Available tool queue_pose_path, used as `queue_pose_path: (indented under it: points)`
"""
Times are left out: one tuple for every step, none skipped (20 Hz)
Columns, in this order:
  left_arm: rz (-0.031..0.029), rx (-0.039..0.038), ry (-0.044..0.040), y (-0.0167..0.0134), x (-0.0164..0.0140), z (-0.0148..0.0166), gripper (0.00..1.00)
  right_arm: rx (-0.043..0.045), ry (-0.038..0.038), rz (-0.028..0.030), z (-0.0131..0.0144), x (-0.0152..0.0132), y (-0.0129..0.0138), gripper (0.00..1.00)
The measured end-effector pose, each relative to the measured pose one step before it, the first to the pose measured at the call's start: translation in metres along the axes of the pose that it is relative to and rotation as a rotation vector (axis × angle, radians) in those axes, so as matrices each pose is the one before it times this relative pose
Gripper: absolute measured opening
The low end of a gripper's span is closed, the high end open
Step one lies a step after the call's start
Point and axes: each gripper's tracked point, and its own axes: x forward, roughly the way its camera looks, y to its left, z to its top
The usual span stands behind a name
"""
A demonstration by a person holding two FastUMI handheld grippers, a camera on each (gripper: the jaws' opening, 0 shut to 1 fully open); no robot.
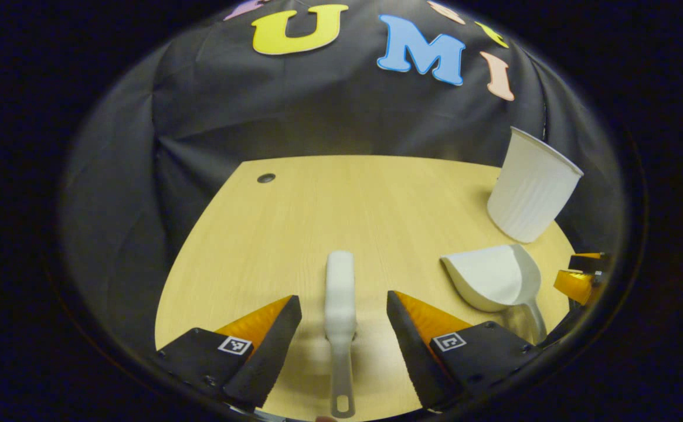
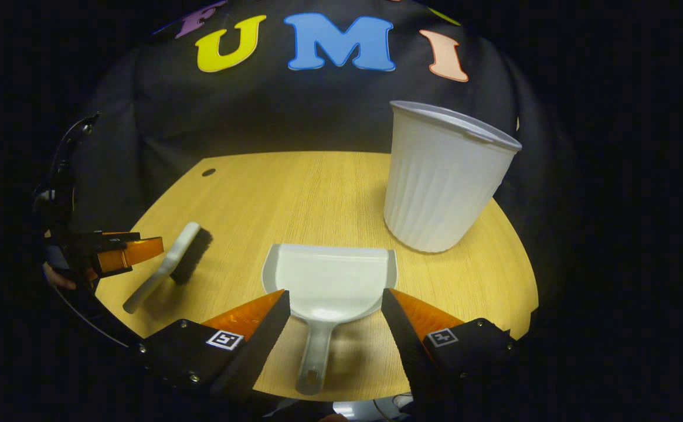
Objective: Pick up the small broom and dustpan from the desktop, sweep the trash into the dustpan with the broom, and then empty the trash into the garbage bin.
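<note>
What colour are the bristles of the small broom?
The bristles of the small broom are black, on a white body; the right gripper view shows them best.

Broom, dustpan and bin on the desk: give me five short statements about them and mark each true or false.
1. The broom lies between the left gripper's open jaws, not gripped. True.
2. The dustpan is full of trash. False: its pan looks empty.
3. The bin stands upright on the desk. True.
4. The right gripper is clamped on the dustpan handle. False: its jaws stand open on either side.
5. The broom rests inside the dustpan. False: they lie apart.
</note>
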Motion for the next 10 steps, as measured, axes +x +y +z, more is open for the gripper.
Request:
queue_pose_path:
  points:
    - [0.00163,-0.01044,-0.03993,-0.00125,-0.00683,0.00884,0.96,0.00821,-0.04874,0.00348,0.01087,-0.00382,-0.00247,0.98]
    - [0.00159,-0.00960,-0.03942,-0.00162,-0.00348,0.00773,0.96,0.00633,-0.05016,0.00243,0.01016,-0.00393,-0.00190,0.98]
    - [-0.00060,-0.00556,-0.04021,-0.00122,-0.00636,0.00839,0.96,0.00716,-0.04912,0.00289,0.01149,-0.00527,-0.00165,0.98]
    - [-0.00079,-0.00114,-0.03870,-0.00352,-0.00467,0.00659,0.97,0.00358,-0.04590,0.00366,0.00857,-0.00295,0.00037,0.98]
    - [0.00189,0.00176,-0.04037,-0.00342,-0.00370,0.00919,0.97,-0.00213,-0.04619,0.00157,0.01095,-0.00254,-0.00147,0.98]
    - [0.00276,0.00177,-0.04288,-0.00373,-0.00606,0.00873,0.97,-0.00868,-0.04419,-0.00282,0.01239,-0.00469,-0.00367,0.98]
    - [0.00305,-0.00021,-0.04216,-0.00271,-0.00442,0.00865,0.97,-0.00993,-0.04223,-0.00183,0.01116,-0.00277,-0.00384,0.98]
    - [0.00300,-0.00202,-0.04346,-0.00210,-0.00532,0.01032,0.97,-0.00869,-0.03990,-0.00164,0.00975,-0.00207,-0.00233,0.98]
    - [0.00428,-0.00599,-0.03909,-0.00247,-0.00354,0.01174,0.97,-0.00842,-0.03739,-0.00012,0.00899,-0.00312,-0.00130,0.98]
    - [0.00335,-0.00988,-0.03465,0.00002,-0.00472,0.00925,0.96,-0.01377,-0.03012,-0.00087,0.00816,-0.00353,-0.00156,0.98]
